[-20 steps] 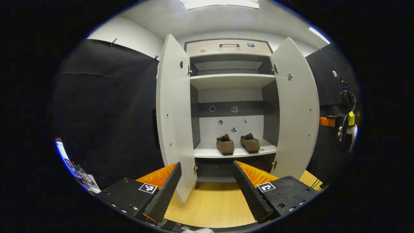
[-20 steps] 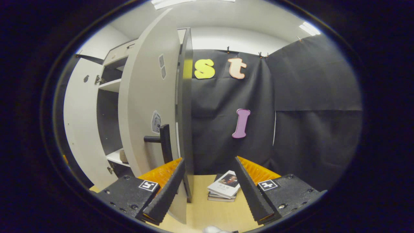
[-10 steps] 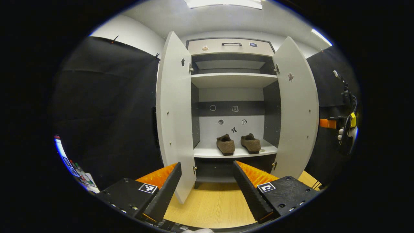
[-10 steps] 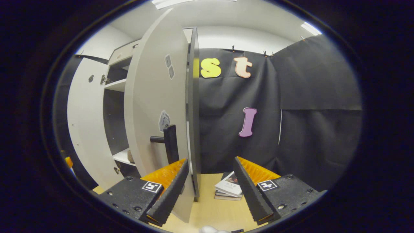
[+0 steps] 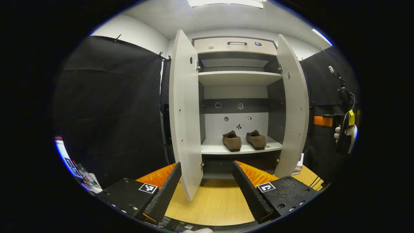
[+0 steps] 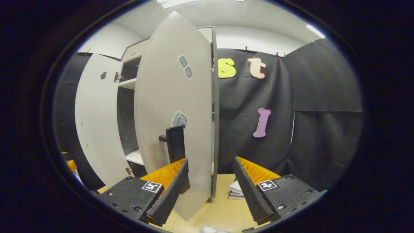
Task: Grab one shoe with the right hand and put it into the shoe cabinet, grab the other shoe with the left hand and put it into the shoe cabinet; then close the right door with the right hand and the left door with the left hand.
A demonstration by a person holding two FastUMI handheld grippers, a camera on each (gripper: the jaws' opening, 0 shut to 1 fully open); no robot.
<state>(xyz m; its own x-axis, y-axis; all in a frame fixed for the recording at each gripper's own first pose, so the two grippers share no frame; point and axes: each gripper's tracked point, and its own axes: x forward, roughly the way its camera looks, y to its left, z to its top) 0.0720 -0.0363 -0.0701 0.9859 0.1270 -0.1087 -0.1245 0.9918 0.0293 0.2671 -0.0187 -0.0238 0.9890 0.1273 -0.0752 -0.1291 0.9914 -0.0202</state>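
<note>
In the left gripper view we hold the left gripper (image 5: 205, 191) spread wide and empty above the wooden floor (image 5: 213, 204), the left door (image 5: 186, 113) just beyond its fingers. Farther in, both shoes (image 5: 244, 140) sit side by side on the lower shelf (image 5: 239, 149) of the shoe cabinet (image 5: 237, 45). Our right gripper (image 6: 210, 189) — also spread, gripping nothing — sits at the right door (image 6: 176, 106), close to its handle (image 6: 174, 144); books (image 6: 236, 191) lie beyond.

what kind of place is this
Probably a staged recording booth, not a home: a shoe cabinet holding shoes stands against black cloth walls on a wood floor.
</note>
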